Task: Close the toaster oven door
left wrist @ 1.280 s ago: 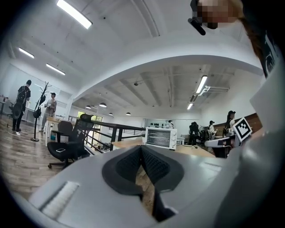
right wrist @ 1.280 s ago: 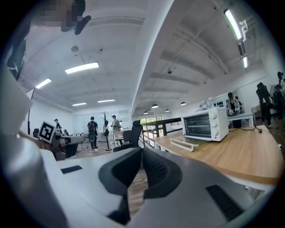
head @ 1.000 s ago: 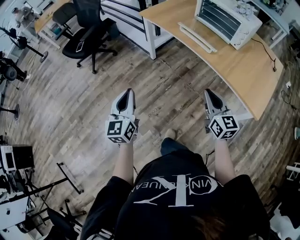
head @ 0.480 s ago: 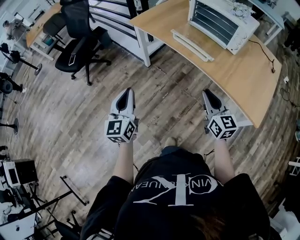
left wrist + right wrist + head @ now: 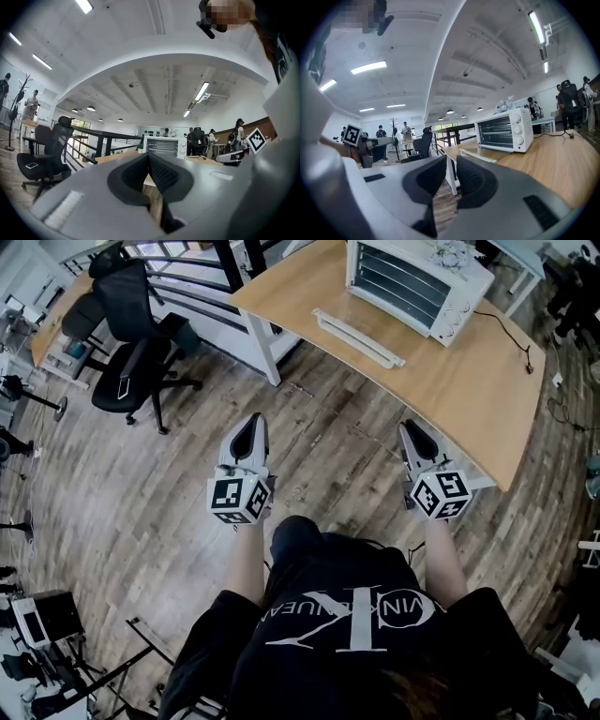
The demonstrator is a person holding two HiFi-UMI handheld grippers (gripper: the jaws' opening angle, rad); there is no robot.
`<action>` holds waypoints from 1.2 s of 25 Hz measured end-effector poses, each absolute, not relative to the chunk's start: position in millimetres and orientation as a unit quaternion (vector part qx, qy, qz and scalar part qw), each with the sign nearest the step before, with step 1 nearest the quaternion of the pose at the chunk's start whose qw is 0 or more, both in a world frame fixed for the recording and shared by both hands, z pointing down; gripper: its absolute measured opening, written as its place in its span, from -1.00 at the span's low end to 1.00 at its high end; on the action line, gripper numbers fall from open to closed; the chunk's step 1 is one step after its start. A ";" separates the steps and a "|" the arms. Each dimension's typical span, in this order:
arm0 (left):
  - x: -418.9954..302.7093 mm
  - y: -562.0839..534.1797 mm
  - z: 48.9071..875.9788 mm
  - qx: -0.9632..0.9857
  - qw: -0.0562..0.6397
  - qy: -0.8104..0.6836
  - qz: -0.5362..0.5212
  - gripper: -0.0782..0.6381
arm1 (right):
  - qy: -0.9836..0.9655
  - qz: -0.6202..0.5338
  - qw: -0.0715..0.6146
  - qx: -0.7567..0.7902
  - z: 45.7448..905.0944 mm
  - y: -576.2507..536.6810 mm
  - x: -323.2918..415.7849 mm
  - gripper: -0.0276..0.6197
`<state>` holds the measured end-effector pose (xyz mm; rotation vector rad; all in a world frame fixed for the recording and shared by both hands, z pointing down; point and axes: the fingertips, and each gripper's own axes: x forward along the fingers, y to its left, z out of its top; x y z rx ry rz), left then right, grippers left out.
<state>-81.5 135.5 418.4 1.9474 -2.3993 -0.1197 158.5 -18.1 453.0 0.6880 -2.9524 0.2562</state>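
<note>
Left gripper (image 5: 251, 424), right gripper (image 5: 410, 428): fingers narrow, empty; toaster oven (image 5: 417, 282) (top cut off) open.

Head cam top-down; gripper views level, twd oven (image 5: 417, 282)

Person's arms, seen from above. The left forearm (image 5: 246, 559) and right forearm (image 5: 437, 557) extend forward, roughly parallel and well apart. Left tool (image 5: 249, 427): held about level, pointing ahead, jaws closed tip to tip, empty. Right tool (image 5: 413, 433): pointing ahead, jaws all but together, nothing between them.
</note>
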 end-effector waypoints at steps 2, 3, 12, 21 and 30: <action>-78.5 125.6 416.9 0.638 0.023 -0.769 -0.035 -0.75 | -0.968 0.089 0.050 0.228 453.9 -21.4 160.7 -0.77; -78.6 121.0 416.6 0.641 0.023 -0.766 -0.035 -0.75 | -0.968 0.092 0.050 0.229 454.7 -23.2 160.8 -0.69; -95.3 62.5 419.0 0.682 0.026 -0.730 -0.034 -0.75 | -0.959 0.098 0.060 0.260 462.1 -45.6 150.0 -0.60; -144.0 -34.4 413.4 0.733 0.033 -0.678 -0.035 -0.75 | -0.941 0.121 0.067 0.308 469.8 -98.3 105.9 -0.47; -171.2 -95.5 422.8 0.764 0.047 -0.643 -0.026 -0.75 | -0.924 0.154 0.081 0.341 491.9 -127.8 72.5 -0.42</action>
